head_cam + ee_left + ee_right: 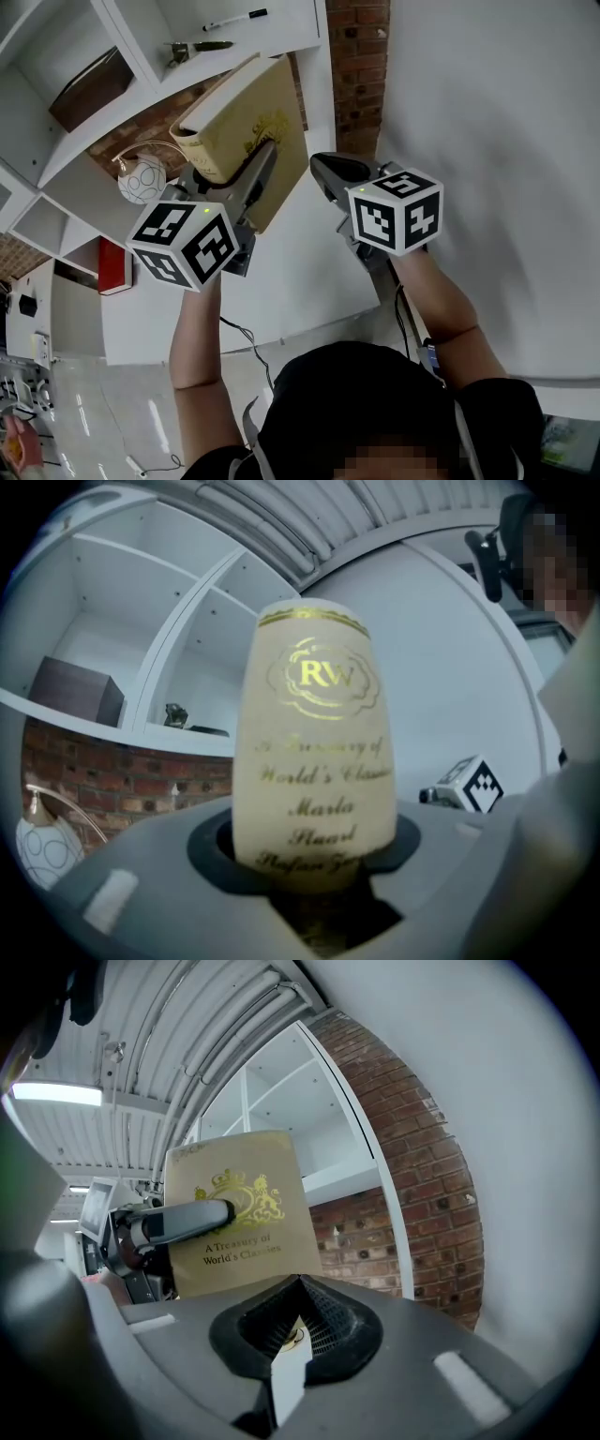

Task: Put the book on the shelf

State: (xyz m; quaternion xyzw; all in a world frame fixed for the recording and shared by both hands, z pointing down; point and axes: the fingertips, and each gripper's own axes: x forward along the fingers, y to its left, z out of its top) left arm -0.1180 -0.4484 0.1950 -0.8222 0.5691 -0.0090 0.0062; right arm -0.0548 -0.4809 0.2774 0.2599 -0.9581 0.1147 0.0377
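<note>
- Clamping the book (pixel 314 752) across both covers, the left tool (pixel 248 178) has its jaws held partway apart by the book's thickness.
- Only the left gripper view shows the gold-lettered spine, upright straight ahead of that tool.
- Only the right gripper view shows the crested cover, ahead-left of the right tool (pixel 298 1288). Its jaws are almost together and empty.
- Head view: the white shelf (pixel 141 66) lies beyond both tools.

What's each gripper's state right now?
Left gripper: closed on the book, spine facing its camera.
Right gripper: closed, nothing between its jaws.
</note>
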